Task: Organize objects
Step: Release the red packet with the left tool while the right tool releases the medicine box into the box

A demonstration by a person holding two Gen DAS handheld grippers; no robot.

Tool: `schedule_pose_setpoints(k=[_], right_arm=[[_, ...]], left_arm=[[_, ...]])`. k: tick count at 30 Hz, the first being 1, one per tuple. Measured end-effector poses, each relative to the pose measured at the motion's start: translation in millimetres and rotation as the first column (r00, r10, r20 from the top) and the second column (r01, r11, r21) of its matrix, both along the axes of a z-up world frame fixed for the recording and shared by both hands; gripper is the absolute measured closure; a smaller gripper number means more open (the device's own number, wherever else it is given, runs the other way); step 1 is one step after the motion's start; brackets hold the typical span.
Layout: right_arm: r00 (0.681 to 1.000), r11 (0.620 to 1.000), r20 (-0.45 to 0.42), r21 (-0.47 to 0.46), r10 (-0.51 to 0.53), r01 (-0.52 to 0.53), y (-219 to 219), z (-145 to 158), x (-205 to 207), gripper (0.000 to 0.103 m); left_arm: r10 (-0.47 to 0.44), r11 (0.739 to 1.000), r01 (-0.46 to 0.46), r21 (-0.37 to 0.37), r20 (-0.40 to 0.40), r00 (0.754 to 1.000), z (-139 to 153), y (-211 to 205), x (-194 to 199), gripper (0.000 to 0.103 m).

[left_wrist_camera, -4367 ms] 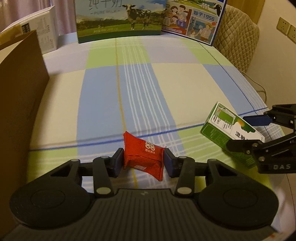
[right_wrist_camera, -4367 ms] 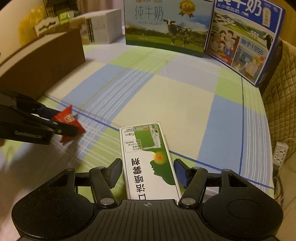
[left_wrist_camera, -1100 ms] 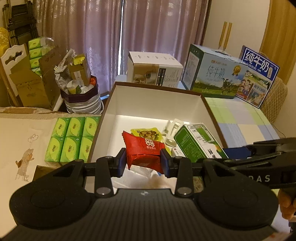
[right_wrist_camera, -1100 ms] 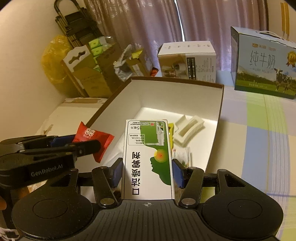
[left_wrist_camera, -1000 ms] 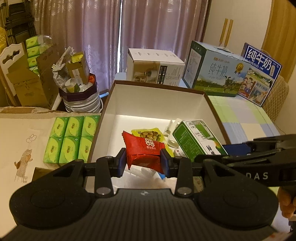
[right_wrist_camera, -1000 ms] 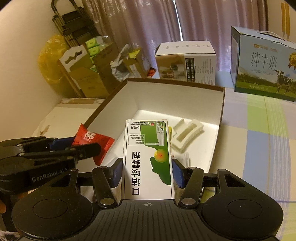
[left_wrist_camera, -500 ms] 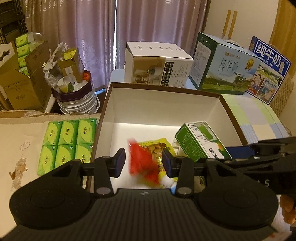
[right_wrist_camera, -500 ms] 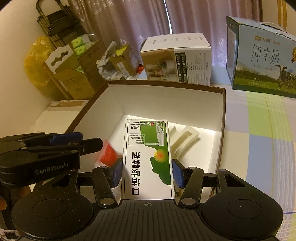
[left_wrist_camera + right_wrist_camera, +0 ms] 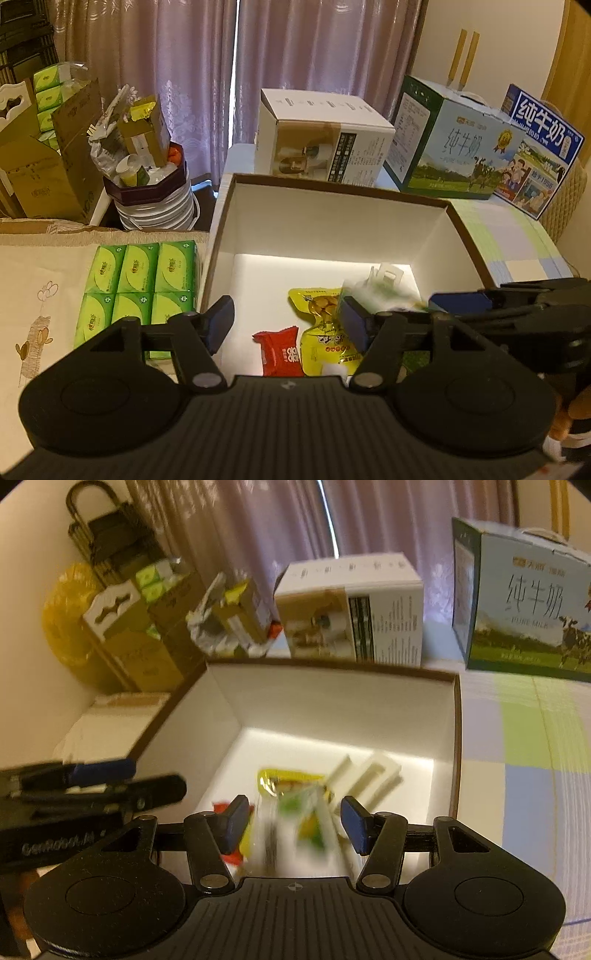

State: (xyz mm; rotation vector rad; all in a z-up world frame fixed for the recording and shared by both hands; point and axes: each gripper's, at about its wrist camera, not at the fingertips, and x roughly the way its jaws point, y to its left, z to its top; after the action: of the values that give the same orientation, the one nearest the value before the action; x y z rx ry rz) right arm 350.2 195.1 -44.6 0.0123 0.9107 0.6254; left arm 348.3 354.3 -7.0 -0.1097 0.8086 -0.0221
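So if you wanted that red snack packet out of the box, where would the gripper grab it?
Probably the red packet by its middle, from above, across its short width. It lies flat on the floor of the box with its left edge free. The yellow pouch sits against its right edge, leaving little room there.
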Motion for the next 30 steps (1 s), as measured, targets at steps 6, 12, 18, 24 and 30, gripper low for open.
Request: schedule_pose_setpoints(k=[6,12,18,24,30], right_arm=[[1.0,1.0,0.003,-0.021,-0.018,0.018,-5,6,-3,0.05],[1.0,0.999,0.013,-0.038,-0.02,0.02,-18,13,-22,0.049],[0.999,0.999,0.05,-0.035,-0.017,0.019,-31,27,-51,0.045],[0.997,1.0,0.077,-0.03,-0.006,0.009,-50,40,-84,0.039],[0.996,0.999,0.087,-0.036,0.0,0.003,-75,47,-117,0.036]], left_arm=[[0.003,1.0,-0.003,-0.016,0.019,1.0,7,6,-5,0.033],[0.002,0.999,-0.001,-0.04,0.026,1.0,10,8,-14,0.026],[0.001,0.998,0.001,-0.06,0.031,1.0,13,7,-32,0.02],[0.007,0.997,-0.004,-0.074,0.044,0.999,21,1,-58,0.015],[0.005,0.998,-0.002,-0.06,0.058,0.998,27,-14,-91,0.009]])
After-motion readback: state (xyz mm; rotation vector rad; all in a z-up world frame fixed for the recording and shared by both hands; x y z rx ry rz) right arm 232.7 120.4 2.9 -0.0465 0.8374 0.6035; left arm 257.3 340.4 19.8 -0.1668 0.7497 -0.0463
